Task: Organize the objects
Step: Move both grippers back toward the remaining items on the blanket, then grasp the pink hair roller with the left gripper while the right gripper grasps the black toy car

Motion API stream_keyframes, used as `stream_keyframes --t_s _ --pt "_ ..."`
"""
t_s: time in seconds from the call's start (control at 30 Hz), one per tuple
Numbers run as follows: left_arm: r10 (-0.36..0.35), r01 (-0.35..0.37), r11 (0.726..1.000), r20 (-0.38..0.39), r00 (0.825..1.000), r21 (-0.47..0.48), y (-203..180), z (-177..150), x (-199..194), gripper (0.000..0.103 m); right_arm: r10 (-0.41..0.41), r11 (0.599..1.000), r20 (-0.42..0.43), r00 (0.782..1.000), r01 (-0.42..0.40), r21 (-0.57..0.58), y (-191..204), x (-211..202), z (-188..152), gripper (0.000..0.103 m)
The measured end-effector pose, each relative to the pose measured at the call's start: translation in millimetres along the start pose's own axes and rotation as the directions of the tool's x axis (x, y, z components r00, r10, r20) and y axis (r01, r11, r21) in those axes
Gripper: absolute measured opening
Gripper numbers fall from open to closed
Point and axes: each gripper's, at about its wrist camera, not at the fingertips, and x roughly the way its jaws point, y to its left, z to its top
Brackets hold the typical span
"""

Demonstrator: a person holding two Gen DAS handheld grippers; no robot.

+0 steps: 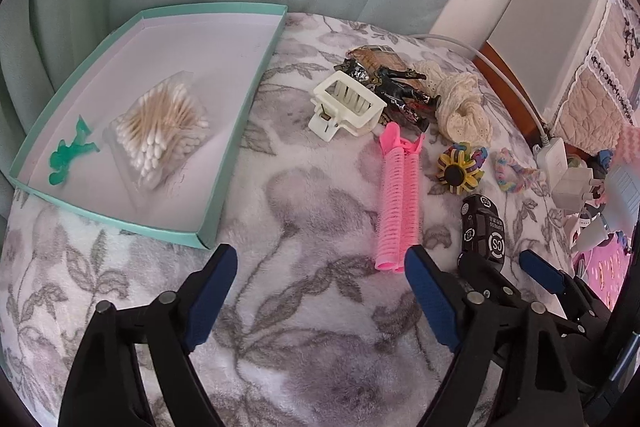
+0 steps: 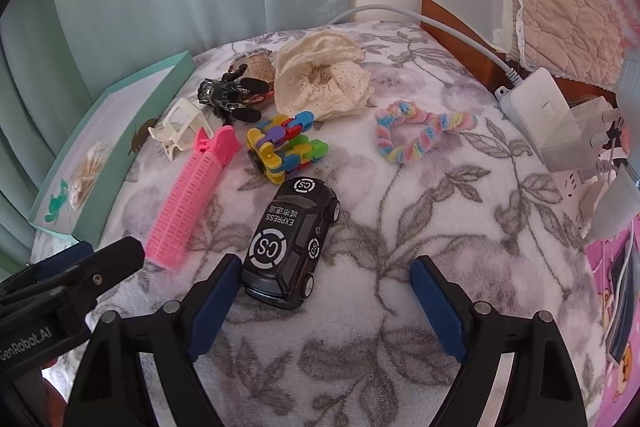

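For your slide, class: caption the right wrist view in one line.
Open right gripper poised over a black toy car on a floral blanket, pink hair roller and teal tray alongside.

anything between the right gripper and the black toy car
Nothing visible. The black toy car lies on the blanket just ahead of the open right gripper, near its left finger. The pink hair roller lies off to the side.
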Motion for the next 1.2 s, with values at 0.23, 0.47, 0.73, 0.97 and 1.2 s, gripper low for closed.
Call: stream_keyframes --t_s 0.23,0.47,0.73,0.97,1.2 --pt "-0.034 0.034 0.999 -0.006 0.999 0.020 -9.2 10.7 12.7 0.085 -0.019 0.999 0.022 1.000 0.020 -0.027 4.4 3.1 -0.4 0.085" --pt "-0.070 0.071 0.996 -0.018 0.997 0.053 -25.7 20.3 23.9 0.084 -0.025 0.998 0.045 0.999 0.027 -0.055 9.4 4.1 0.5 0.073" --pt "-0.070 0.072 0.994 -0.026 0.997 0.080 -35.4 22.4 35.6 0.075 -0.001 0.999 0.057 0.998 0.004 -0.053 8.8 4.0 1.2 0.068" --pt "-0.061 0.062 0.995 -0.018 0.998 0.082 -35.3 21.5 34.6 0.069 -0.004 0.997 0.057 0.998 0.008 -0.071 13.1 4.4 2.9 0.062" --pt "-0.075 0.075 0.996 -0.012 0.997 0.050 -26.8 23.0 32.8 0.060 0.005 0.996 0.057 0.998 0.000 -0.091 19.8 4.3 4.5 0.049"
